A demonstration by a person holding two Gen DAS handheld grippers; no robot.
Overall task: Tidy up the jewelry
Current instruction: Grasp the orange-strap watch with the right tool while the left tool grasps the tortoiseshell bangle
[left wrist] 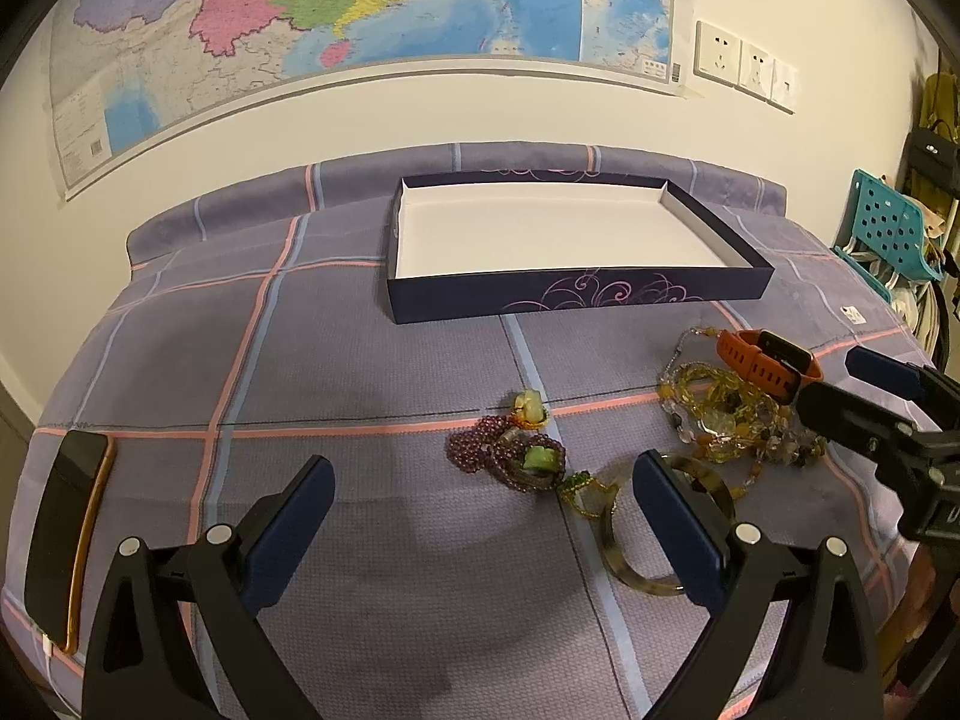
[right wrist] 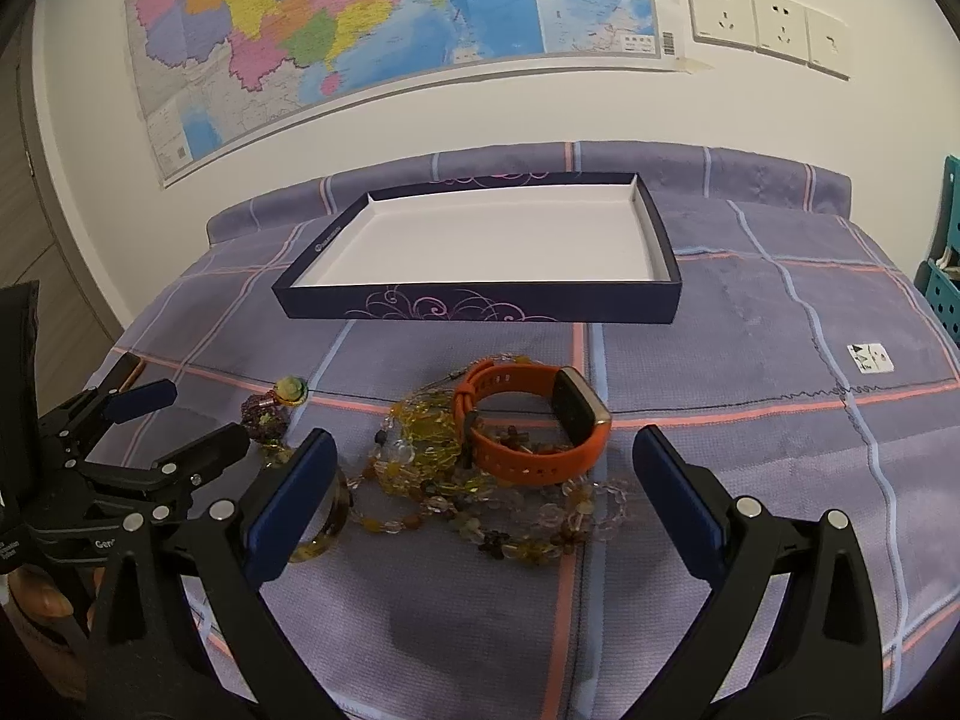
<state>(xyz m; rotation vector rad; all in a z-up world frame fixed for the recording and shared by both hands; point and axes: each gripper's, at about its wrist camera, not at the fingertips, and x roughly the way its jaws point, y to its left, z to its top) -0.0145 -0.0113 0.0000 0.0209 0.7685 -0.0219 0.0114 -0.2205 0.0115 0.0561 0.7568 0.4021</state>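
Both jaws are standing wide apart, holding nothing. The left gripper (left wrist: 483, 483) is hanging over the purple beads (left wrist: 507, 450) and a brown bangle (left wrist: 645, 531). The right gripper (right wrist: 483, 474) is hanging over the orange watch (right wrist: 531, 420) and yellow beads (right wrist: 432, 450), all lying mid-bed. The empty box (right wrist: 480, 306) is sitting near the bed's far edge. Only the left view is showing a phone (left wrist: 66, 540) at the left edge. No writing is readable.

Each gripper is a black plastic frame with two angled arms, and silver round screws sit at the joints. The left gripper (left wrist: 483, 483) and the right gripper (right wrist: 485, 456) have dark blue pads on their fingers (left wrist: 294, 531).
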